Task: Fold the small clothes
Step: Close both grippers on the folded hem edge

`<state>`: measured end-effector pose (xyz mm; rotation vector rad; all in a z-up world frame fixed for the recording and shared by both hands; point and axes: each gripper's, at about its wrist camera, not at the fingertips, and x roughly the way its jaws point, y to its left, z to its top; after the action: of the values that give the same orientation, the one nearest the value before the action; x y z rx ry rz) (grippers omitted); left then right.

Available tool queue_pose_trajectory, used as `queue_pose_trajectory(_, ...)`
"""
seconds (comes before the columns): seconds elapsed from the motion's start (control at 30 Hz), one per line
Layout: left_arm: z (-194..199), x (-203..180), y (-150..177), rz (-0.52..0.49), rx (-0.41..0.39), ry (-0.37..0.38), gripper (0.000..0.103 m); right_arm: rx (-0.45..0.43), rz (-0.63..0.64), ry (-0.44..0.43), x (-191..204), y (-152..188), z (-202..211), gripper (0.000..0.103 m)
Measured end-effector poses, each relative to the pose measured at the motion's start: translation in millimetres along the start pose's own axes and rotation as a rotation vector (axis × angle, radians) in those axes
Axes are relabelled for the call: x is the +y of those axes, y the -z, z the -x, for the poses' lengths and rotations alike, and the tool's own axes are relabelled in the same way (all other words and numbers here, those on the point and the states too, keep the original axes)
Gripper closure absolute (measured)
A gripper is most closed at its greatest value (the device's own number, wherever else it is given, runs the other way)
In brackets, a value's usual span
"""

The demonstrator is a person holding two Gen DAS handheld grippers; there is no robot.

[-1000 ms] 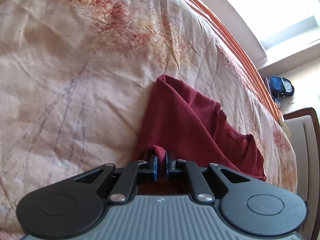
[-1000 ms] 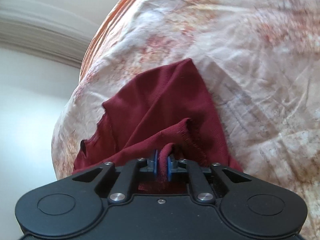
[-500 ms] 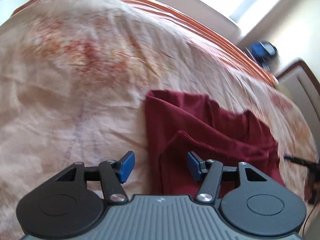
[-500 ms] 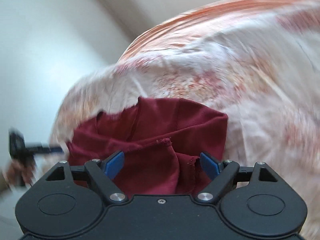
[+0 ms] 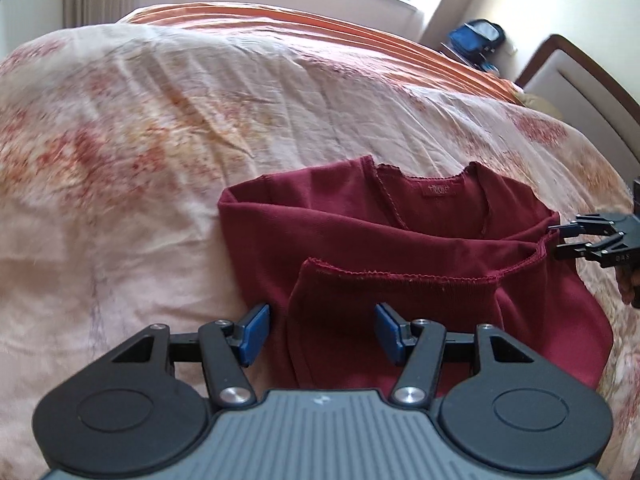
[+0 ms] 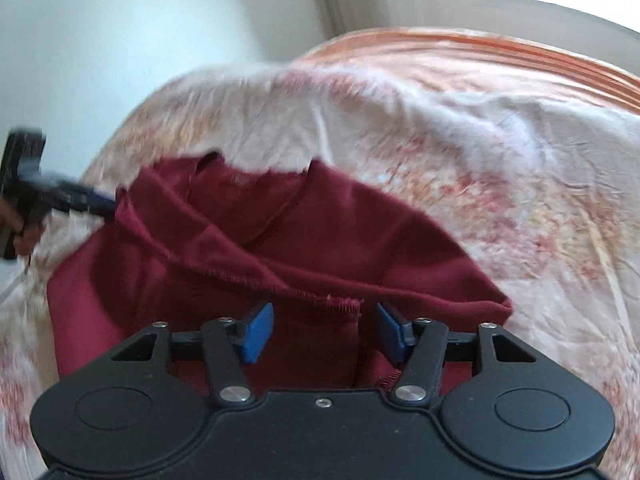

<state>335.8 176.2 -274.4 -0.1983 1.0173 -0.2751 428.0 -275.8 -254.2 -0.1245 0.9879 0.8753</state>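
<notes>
A small dark red shirt [image 5: 400, 240] lies on the bed, its bottom part folded up over the body, the neckline and label at the far side. It also shows in the right wrist view [image 6: 320, 232]. My left gripper [image 5: 322, 334] is open and empty, just above the near left corner of the fold. My right gripper [image 6: 320, 332] is open and empty over the near right corner of the fold. The right gripper also shows at the right edge of the left wrist view [image 5: 560, 240], beside the shirt's hem. The left gripper shows blurred in the right wrist view [image 6: 100, 204].
The bed is covered by a cream sheet with red-orange floral print [image 5: 160, 140] and an orange striped blanket [image 5: 320, 28] at the far edge. A wooden headboard [image 5: 580, 80] stands at the right, a blue bag [image 5: 476, 38] beyond it. A white wall [image 6: 120, 40] lies to the left.
Both grippers were shut on the shirt's hem one second ago. They have opened, let go of the cloth and drawn back; the folded part now rests on the shirt.
</notes>
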Motion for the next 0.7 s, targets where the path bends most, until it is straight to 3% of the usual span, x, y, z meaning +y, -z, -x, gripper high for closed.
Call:
queue_pose_trajectory(0.17, -1.0, 3.2, -9.4, -0.016, -0.020, 0.011, 0.042, 0.018, -0.056, -0.041, -8.7, 0.5, -4.1, 0.070)
queue_pose_trajectory(0.33, 1.3, -1.4, -17.9, -0.084, -0.020, 0.049, 0.045, 0.024, -0.069, -0.065, -8.7, 3.9, -2.8, 0.071)
queue_pose_trajectory(0.5, -19.1, -4.7, -20.0, -0.154, 0.076, 0.037, 0.046, 0.030, -0.070, -0.055, -6.8, 3.2, -8.6, 0.071)
queue_pose_trajectory(0.57, -21.9, -5.0, -20.3, -0.158, 0.084, 0.034, 0.048, 0.029, -0.058, -0.039, -4.4, 3.3, -9.0, 0.077)
queue_pose_trajectory(0.6, -21.2, -4.9, -21.0, -0.156, 0.080, 0.035, 0.056, 0.027, -0.064, -0.044, -4.3, 3.6, -7.2, 0.086)
queue_pose_trajectory(0.63, -18.1, -4.3, -21.6, -0.149, 0.073, 0.041, 0.072, 0.019, -0.071, -0.047, -4.7, 4.4, -4.2, 0.088)
queue_pose_trajectory(0.7, -9.8, -2.3, -21.9, -0.124, 0.055, 0.053, 0.083, -0.013, -0.097, -0.056, -5.4, 7.3, 6.8, 0.092)
